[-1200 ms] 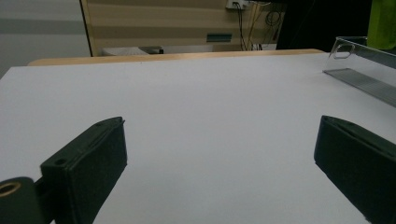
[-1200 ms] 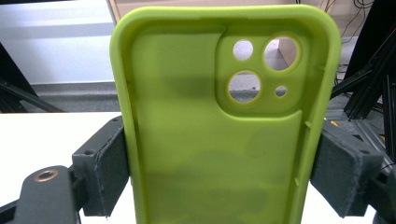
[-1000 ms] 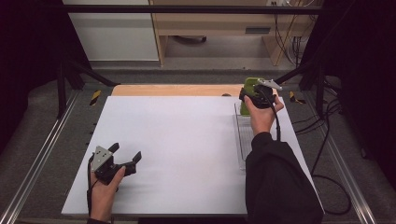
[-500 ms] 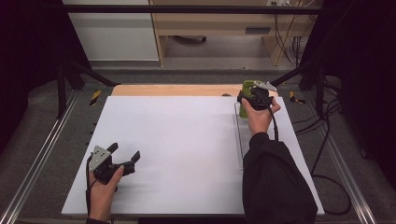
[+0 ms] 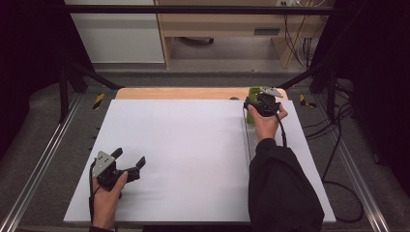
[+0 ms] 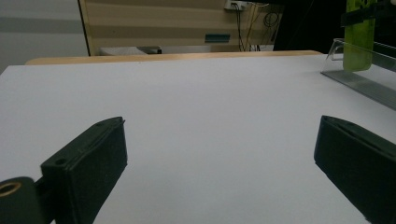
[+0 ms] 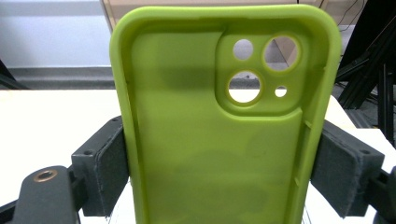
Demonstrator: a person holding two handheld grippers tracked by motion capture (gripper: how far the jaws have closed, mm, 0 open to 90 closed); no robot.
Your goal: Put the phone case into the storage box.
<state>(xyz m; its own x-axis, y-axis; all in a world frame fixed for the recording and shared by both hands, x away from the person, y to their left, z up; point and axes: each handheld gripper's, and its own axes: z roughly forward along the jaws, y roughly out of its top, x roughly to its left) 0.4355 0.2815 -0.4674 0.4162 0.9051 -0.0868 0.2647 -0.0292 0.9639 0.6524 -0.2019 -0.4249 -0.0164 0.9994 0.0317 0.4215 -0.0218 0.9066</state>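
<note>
Right gripper view puts us straight on the action — the right gripper has its two black jaws clamped on the long edges of a lime-green phone case, which stands upright with its hollow inside and camera cut-outs facing the lens. From the high view that gripper sits at the far right of the white table, holding the case over the far end of a clear plastic stand. The left gripper rests near the front left corner, jaws spread wide with nothing between them. My read: the case is being carried at the stand, either lifted off it or about to be set in. Next comes a steady, level move — keep the squeeze gentle, since the soft case could flex and slip.
</note>
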